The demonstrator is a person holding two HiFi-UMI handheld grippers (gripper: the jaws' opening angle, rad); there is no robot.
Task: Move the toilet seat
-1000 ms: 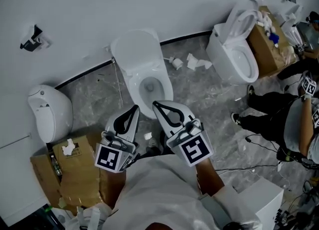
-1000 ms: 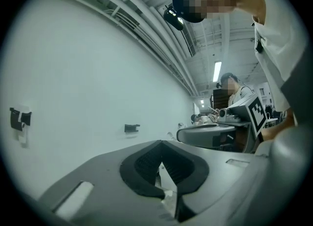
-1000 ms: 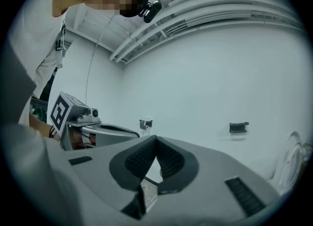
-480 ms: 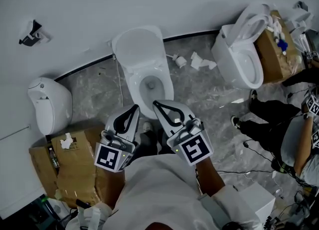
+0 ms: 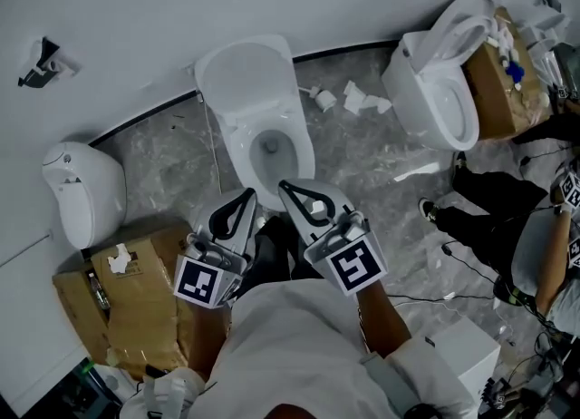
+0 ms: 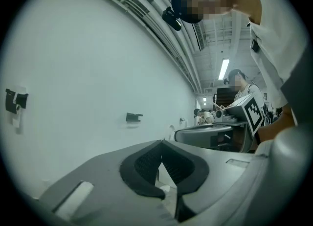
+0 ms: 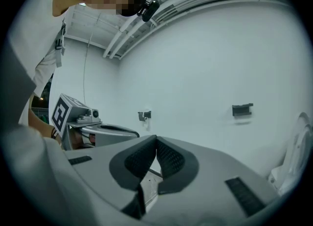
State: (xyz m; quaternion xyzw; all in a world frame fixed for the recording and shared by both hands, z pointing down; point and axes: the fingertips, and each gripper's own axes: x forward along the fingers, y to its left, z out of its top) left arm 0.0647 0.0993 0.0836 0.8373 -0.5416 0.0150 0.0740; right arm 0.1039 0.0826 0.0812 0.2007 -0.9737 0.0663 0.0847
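Over the grey marbled floor (image 5: pixel 181 150), we held the left gripper (image 5: pixel 247 194) and the right gripper (image 5: pixel 283 187) side by side just short of the toilet (image 5: pixel 245 73); both sets of jaws were shut on nothing, their tips lying over the front rim of the bowl in the head view but, as we judged it, not yet touching; the toilet seat (image 5: pixel 294 143) appeared to ring the bowl, though we could not tell for certain whether it lay down or stood up with the lid. We reckoned that shut jaws could only nudge the smooth seat and might skid off it, and that a half-lifted seat could drop and slam; the paper scraps (image 5: pixel 364 98) and the second toilet (image 5: pixel 433 91) stood well apart. Against a second before, the toilet sat a little higher and further left in the head view, more of the cardboard box (image 5: pixel 136 304) showed, and both grippers kept their jaws closed.
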